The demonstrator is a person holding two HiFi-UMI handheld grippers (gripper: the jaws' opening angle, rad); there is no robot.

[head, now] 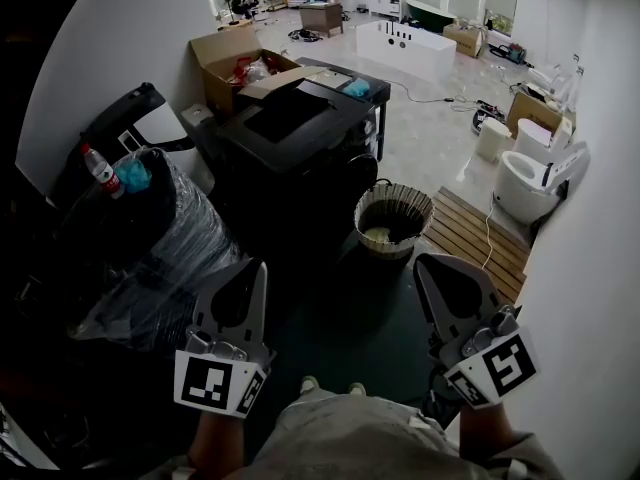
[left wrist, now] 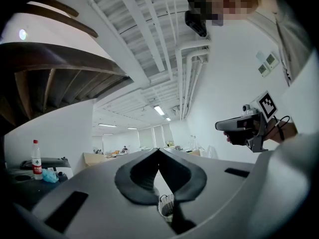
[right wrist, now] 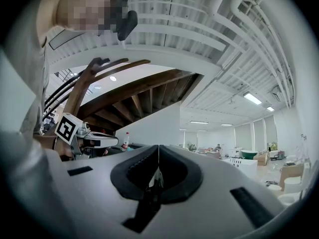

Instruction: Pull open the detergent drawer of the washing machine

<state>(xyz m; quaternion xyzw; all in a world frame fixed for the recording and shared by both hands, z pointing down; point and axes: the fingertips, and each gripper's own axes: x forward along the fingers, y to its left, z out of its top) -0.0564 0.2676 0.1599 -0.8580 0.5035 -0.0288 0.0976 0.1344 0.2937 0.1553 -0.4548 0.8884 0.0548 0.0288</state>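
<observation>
**Both grippers closed, washer well off**

Low in the head view, the left gripper and right gripper hold their jaws together on nothing. The black washing machine sits upper centre, well apart from them; its detergent drawer cannot be made out. A woven basket stands at its lower right and a plastic-wrapped bundle at left.

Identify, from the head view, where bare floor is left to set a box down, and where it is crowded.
Free: the dark floor in front of the wicker basket; the wooden slats between basket and toilet. Crowded: the left, with the wrapped bundle and bottle.
</observation>
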